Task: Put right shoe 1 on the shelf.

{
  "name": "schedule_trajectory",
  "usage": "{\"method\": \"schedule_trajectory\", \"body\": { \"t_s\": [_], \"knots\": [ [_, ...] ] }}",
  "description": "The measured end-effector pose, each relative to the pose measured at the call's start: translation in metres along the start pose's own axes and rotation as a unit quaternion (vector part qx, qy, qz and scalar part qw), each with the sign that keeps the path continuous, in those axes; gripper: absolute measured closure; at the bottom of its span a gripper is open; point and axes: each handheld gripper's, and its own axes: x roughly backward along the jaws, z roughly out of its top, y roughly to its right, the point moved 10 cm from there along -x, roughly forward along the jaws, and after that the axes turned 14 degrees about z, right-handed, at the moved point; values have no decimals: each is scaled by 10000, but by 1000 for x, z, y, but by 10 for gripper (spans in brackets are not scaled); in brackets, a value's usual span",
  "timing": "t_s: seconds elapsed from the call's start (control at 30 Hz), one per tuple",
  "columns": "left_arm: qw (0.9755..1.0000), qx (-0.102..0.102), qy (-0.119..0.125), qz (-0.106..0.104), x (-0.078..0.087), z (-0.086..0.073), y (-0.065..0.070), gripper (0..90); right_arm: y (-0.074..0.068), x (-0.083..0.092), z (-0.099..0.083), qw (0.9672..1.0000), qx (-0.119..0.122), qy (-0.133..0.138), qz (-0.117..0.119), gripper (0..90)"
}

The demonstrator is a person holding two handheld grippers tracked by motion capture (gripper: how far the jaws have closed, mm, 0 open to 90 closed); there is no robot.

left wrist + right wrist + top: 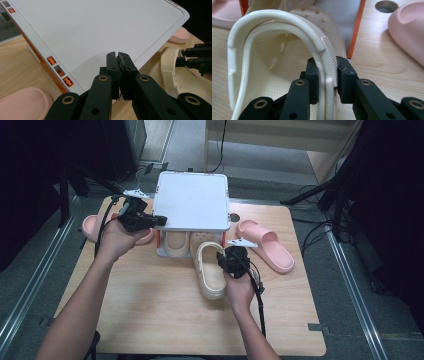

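Overhead, my right claw sits at the heel of the cream clog on the tabletop before the white rack, my left claw shows its jaws together over the rack's top, and my right gripper view has the jaws clamped on the clog's heel strap.

Both forearms in from the bottom edge, bare, angled inward a bit. Left hand wrapped around the left claw, held level and pointing right, jaws pressed together with nothing between them. Right hand further in and lower down, gripping the right claw, jaws partway apart with something clamped between the pads. Cables trailing back along both wrists.
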Motion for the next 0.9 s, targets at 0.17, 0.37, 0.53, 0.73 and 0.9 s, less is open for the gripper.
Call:
{"method": "schedule_trajectory", "body": {
  "t_s": [0.17,0.37,0.53,0.73,0.9],
  "knots": [
    [10000,9,2,-14,0,0,0,877,-4,-3,-4,9999,75,-84,57,716],
    [9999,88,-15,-98,0,0,-1,873,-5,0,-7,9995,119,-171,217,688],
    [10000,43,-12,-48,0,0,0,873,-10,9,-4,9989,85,-6,454,650],
    [10000,47,-13,-47,0,0,0,873,-15,28,-2,9984,94,62,549,634],
    [10000,45,-14,-41,0,0,0,873,-21,41,-7,9975,43,125,694,589]
  ]
}}
